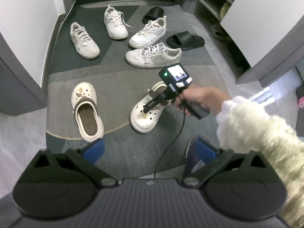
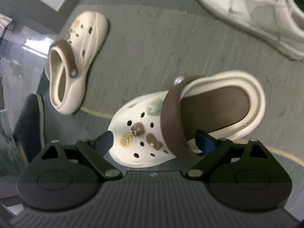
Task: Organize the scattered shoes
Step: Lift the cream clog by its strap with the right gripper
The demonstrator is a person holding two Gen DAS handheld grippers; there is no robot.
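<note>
Cream foam clog [image 2: 144, 133] with a brown strap [image 2: 172, 121] sits on the grey carpet [image 1: 121, 95], toe under the right gripper [image 2: 154, 142]. That gripper's jaws are spread wide, one blue pad [image 2: 103, 142] beside the toe, the other [image 2: 204, 142] by the strap side; whether the pads press on the clog I cannot tell, it looks like straddling without a squeeze. In the left wrist view a hand [image 1: 197, 100] in a fuzzy cream sleeve [image 1: 262, 133] holds that gripper angled down over the clog, and a black cable [image 1: 171, 146] hangs from it. The second cream clog [image 1: 86, 112] lies well apart to the side, opening up, same brown strap. The left gripper [image 1: 150, 150] hangs above bare carpet, jaws spread, nothing between its blue pads. Farther back four white sneakers are scattered: one [image 1: 83, 40] near the wall, one [image 1: 115, 23] beside it, two [image 1: 147, 33] [image 1: 153, 57] close together. Two black slides [image 1: 153, 14] [image 1: 185, 41] lie near them. An open shoe cabinet [image 1: 214, 3] with shelves stands at the far side.
</note>
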